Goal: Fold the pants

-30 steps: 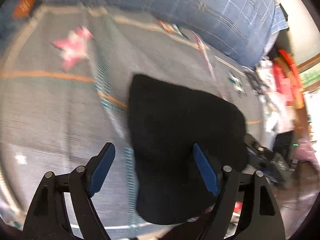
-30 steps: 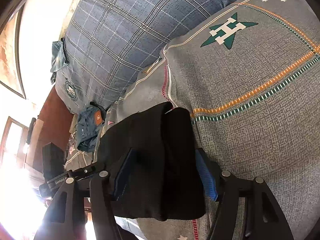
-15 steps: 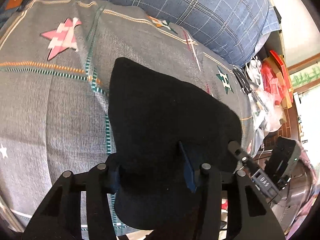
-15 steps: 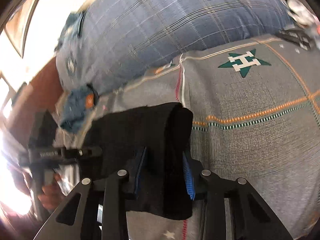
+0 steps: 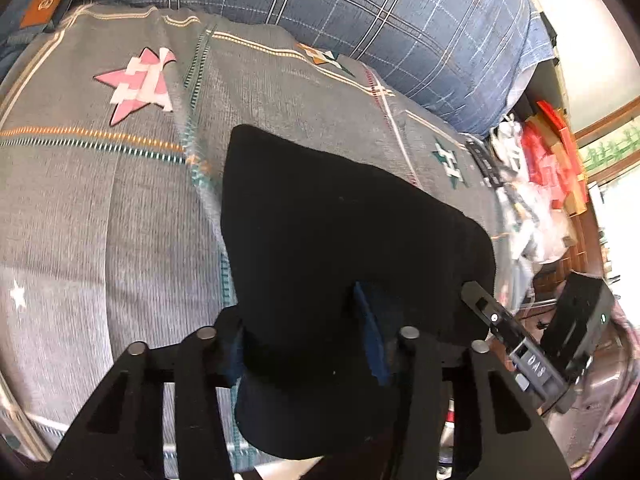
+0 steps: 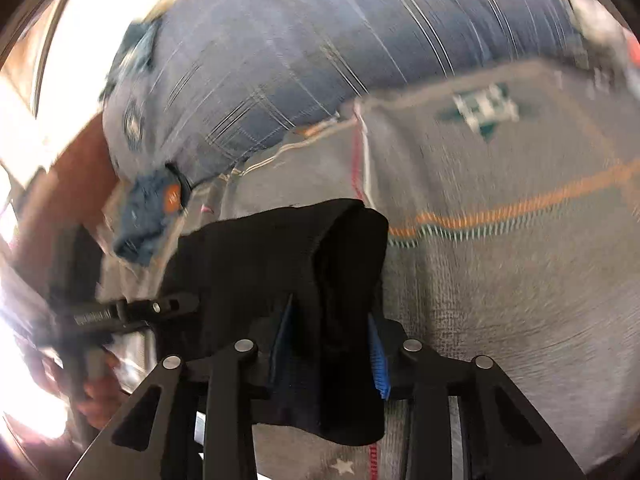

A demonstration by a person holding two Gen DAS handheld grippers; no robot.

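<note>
Grey bedding with stitched stripes and star patches fills both of my views, a bedspread (image 5: 120,220) spread flat under the work. Closest to my left camera, the left gripper (image 5: 304,336) has just been closing and now pinches a thick bunch of the black pants (image 5: 340,220) between its blue pads, jaws at a middling width with the cloth filling the gap. The pants lie folded into a dark, rounded bundle on the bedspread, spreading away from my fingers toward the middle of the bed.

On my right camera, the right gripper (image 6: 332,344) is narrowed onto a rolled edge of the same pants (image 6: 280,264); its jaws closed earlier and now sit steady on the fabric. That view is smeared by motion.

Just beyond the bundle in the left view I see the other tool's grey body with white letters that seem to read "DAS" (image 5: 534,360), though I can't be sure. Further out sits a pink star patch (image 5: 140,84) and a green star bearing a white "H" (image 5: 450,160). At the far side lies a blue plaid quilt (image 5: 380,32), and at top left blue denim with an orange leather label (image 5: 43,5) whose emblem I cannot read. A cluttered red-and-white heap (image 5: 548,160) sits at the bed's right edge.
</note>
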